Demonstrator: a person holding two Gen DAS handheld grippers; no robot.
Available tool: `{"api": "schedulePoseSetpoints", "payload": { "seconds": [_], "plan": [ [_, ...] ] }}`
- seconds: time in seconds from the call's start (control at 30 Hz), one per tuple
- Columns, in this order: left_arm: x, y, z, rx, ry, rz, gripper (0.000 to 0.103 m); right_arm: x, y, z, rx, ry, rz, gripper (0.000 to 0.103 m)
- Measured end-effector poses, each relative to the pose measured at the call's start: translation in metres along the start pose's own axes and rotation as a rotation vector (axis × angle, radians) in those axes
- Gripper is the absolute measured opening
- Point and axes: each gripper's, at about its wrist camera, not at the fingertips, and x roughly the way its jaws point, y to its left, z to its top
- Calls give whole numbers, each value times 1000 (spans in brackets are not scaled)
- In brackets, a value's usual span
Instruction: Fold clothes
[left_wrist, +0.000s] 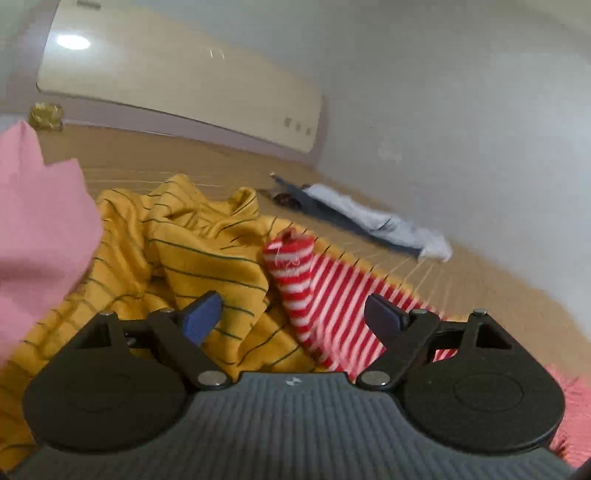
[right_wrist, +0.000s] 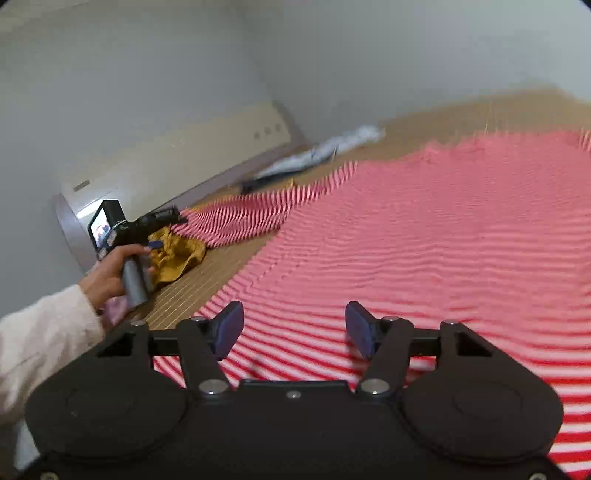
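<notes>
The red-and-white striped garment (right_wrist: 424, 236) is lying spread over the woven mat (right_wrist: 192, 291), filling the right and centre of my right wrist view, its sleeve (right_wrist: 258, 214) trailing toward the upper left; the yellow striped garment (left_wrist: 184, 251) is lying crumpled at centre left of my left view; my right gripper (right_wrist: 294, 328) is hovering over the stripes, jaws wide apart, gripping nothing; my left gripper (left_wrist: 293, 317) is gaping equally wide, holding nothing.
</notes>
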Motion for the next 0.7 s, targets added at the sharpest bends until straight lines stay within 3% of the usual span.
{"api": "schedulePoseSetpoints", "payload": {
  "seconds": [0.2,0.33,0.47,0.57,0.63,0.67,0.7],
  "plan": [
    [-18,-8,11,47,-196,-56,87,3,-22,0,122,37,81,63],
    [-7,-25,15,167,-137,-60,87,4,-29,1,161,26,107,63],
    [12,-28,8,147,-70,-16,87,-1,-31,1,170,23,117,64],
    [20,-35,3,175,-85,15,87,-4,-33,1,177,21,122,64],
    [24,-38,2,167,-75,26,61,-5,-33,2,177,22,122,64],
    [28,-37,3,165,-60,41,25,-5,-32,2,178,22,122,64],
    [31,-37,2,165,-43,48,14,-6,-33,2,178,23,121,64]
  ]
}}
